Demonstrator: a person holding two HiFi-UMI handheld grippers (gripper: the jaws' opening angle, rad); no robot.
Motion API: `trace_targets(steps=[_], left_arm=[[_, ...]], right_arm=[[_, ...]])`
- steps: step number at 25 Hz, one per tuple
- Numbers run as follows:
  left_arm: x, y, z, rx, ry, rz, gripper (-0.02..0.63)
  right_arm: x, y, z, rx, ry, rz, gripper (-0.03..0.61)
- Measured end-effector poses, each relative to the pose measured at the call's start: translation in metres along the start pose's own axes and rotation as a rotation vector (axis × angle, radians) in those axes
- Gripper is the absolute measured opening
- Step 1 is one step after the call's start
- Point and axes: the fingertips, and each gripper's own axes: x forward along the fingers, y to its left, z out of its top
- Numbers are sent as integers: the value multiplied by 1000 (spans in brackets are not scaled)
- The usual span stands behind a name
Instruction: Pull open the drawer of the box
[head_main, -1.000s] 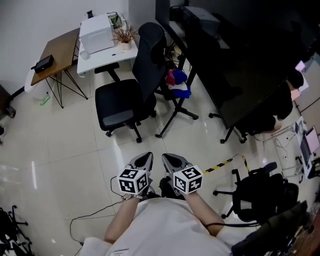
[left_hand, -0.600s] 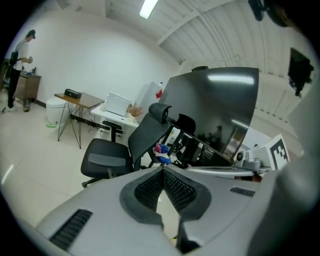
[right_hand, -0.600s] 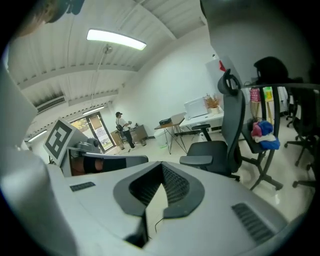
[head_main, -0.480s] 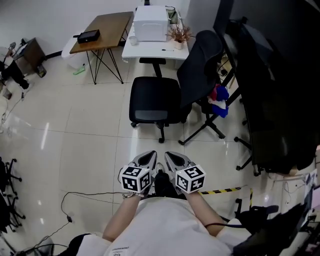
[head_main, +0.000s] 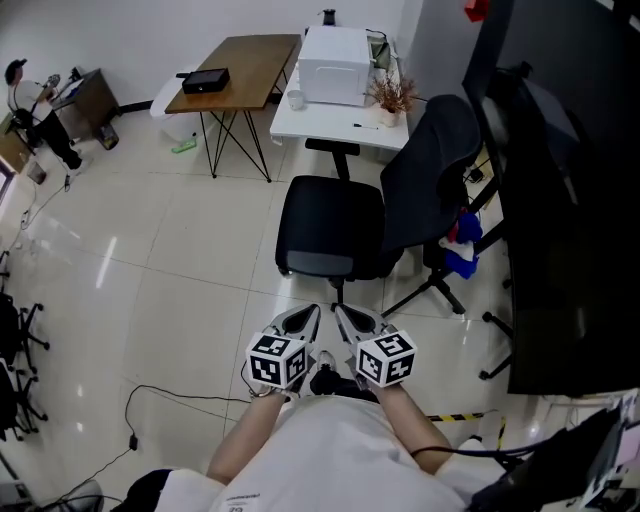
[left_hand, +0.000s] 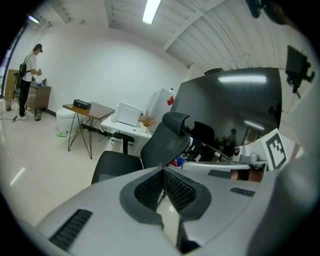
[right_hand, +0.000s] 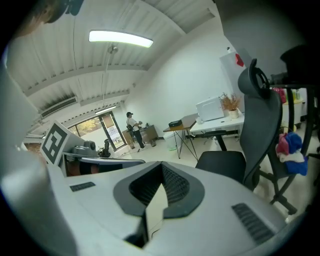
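Observation:
A white box (head_main: 334, 52) stands on a white desk (head_main: 300, 122) at the far side of the room; it also shows small in the left gripper view (left_hand: 128, 114) and the right gripper view (right_hand: 212, 108). No drawer front can be made out at this distance. My left gripper (head_main: 305, 313) (left_hand: 162, 170) and right gripper (head_main: 346, 313) (right_hand: 161, 175) are held side by side in front of my body, far from the box. Both are shut, pads together, with nothing between them.
A black office chair (head_main: 335, 225) stands between me and the desk. A wooden table (head_main: 240, 65) is left of the desk. Large black screens on stands (head_main: 570, 200) fill the right side. A cable (head_main: 150, 398) lies on the tiled floor. A person (left_hand: 27, 80) stands far off.
The head view has swung, so the desk with the white box has shifted from the upper left to the upper middle and the chair is now straight ahead. Both grippers stay shut, side by side.

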Motion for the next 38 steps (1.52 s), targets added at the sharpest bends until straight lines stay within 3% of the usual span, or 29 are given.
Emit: trace_targets(steps=[10, 20, 25, 38], left_arm=[[-1, 52, 28, -52, -50, 147, 3], [-22, 98, 34, -111, -84, 226, 3], [-24, 147, 39, -125, -80, 220, 3], [-37, 291, 110, -117, -77, 192, 3]], right_arm=[[61, 10, 22, -38, 50, 153, -12], [105, 35, 14, -67, 127, 231, -12], [149, 46, 13, -60, 136, 216, -12], [289, 91, 65, -62, 109, 182, -12]])
